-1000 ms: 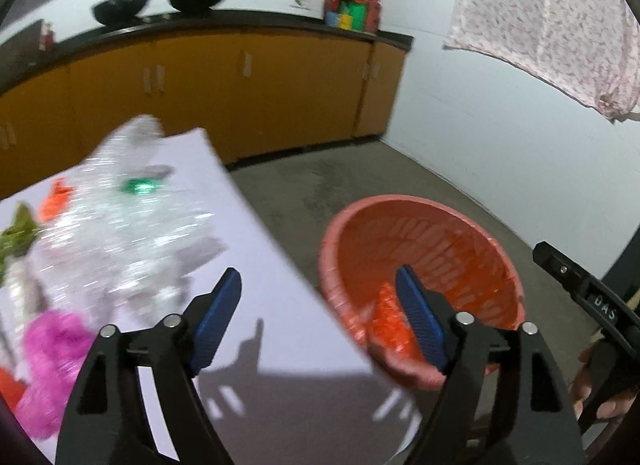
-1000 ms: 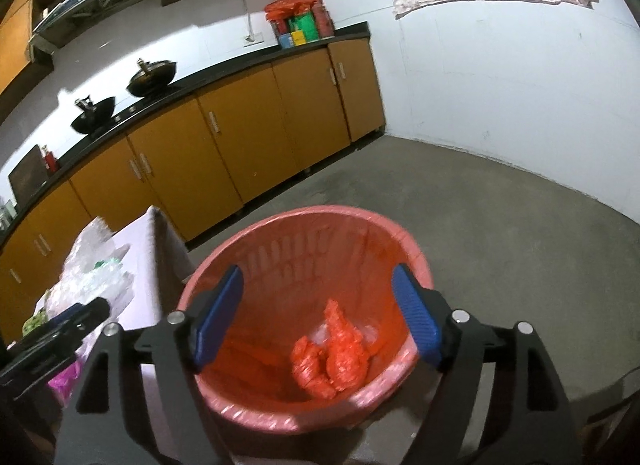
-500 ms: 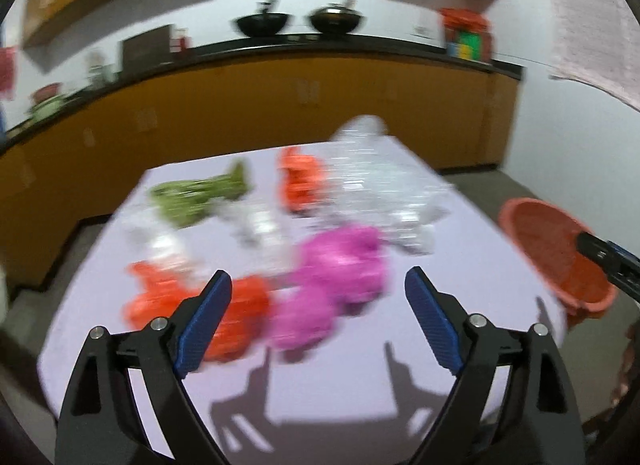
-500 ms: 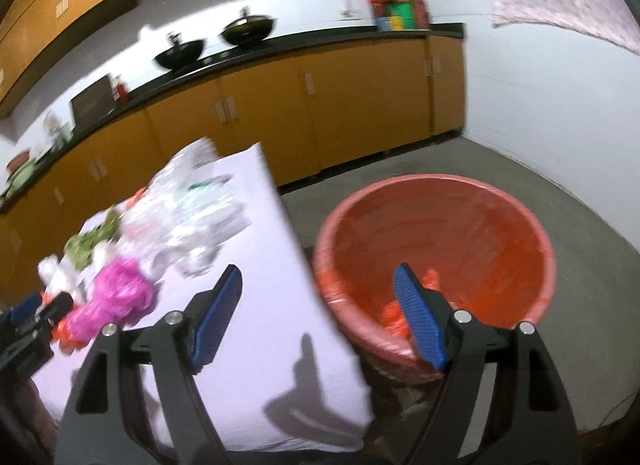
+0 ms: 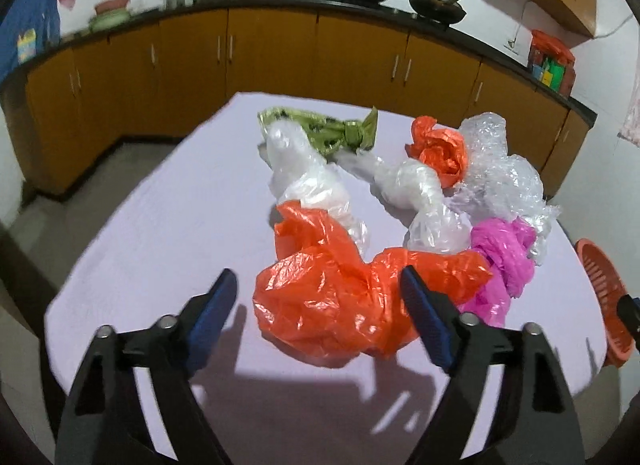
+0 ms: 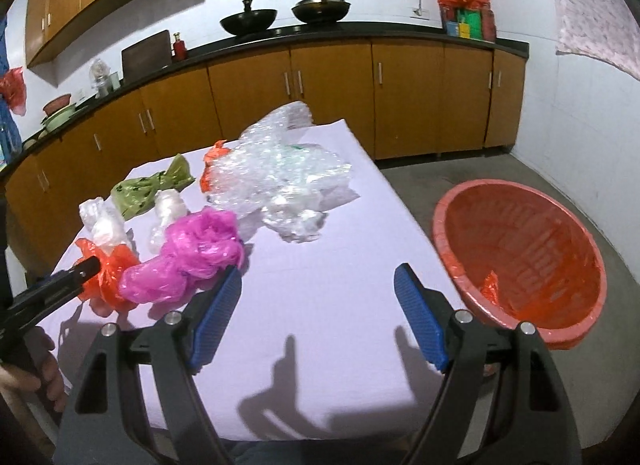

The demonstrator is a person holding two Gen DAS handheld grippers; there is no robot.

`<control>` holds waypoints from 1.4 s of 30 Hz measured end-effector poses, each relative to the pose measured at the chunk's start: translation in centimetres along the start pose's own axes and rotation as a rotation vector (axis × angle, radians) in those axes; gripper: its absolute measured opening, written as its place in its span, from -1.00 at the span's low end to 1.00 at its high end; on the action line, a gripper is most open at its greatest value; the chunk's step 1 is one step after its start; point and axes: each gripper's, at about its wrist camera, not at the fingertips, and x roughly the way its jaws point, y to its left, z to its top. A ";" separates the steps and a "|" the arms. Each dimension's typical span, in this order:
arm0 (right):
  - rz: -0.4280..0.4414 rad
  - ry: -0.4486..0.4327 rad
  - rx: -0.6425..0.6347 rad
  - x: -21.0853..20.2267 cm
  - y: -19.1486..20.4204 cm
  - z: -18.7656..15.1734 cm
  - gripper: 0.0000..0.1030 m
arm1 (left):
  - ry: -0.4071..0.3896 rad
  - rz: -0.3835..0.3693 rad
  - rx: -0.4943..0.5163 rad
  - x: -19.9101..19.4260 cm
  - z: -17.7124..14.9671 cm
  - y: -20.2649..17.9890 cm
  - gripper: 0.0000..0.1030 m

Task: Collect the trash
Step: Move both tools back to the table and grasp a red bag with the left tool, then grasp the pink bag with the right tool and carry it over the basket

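Crumpled plastic, the trash, lies in a loose heap on the pale lilac table. Nearest the left gripper is a large orange bag, partly framed by the 2 blue pads but not pressed by them. The jaws stand wide and have just been closing a little; nothing is gripped. Just beside the orange bag, touching it on the right, is a magenta bag. Behind them are 2 milky clear bags, a knotted green bag, a smaller orange bag and a wad of bubble wrap.

The right gripper hangs over a bare part of the table with its jaws wide apart and nothing between them; its left pad is close to the magenta bag, though contact cannot be told. A hand shows at the lower left edge of the right wrist view, on the handle of the left gripper.

On the floor just off the table's right edge is a red slotted basket lined with thin red plastic, with 1 orange scrap inside. Brown cabinets under a black counter line the wall, bearing 2 woks.
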 end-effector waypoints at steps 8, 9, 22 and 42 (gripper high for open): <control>0.021 0.015 -0.042 1.1 2.2 0.1 0.50 | 0.021 -0.091 -0.008 1.0 -0.5 0.6 -0.11; 0.028 0.018 -0.050 1.3 2.7 0.1 0.50 | 0.018 -0.102 -0.004 1.0 -0.6 0.6 -0.18; 0.078 0.038 -0.066 4.0 6.3 1.4 0.37 | -0.077 -0.132 0.015 -1.2 0.3 1.9 -0.67; 0.131 0.123 -0.131 8.6 10.2 1.5 -0.54 | -0.181 -0.123 -0.003 -3.9 2.5 2.6 -0.67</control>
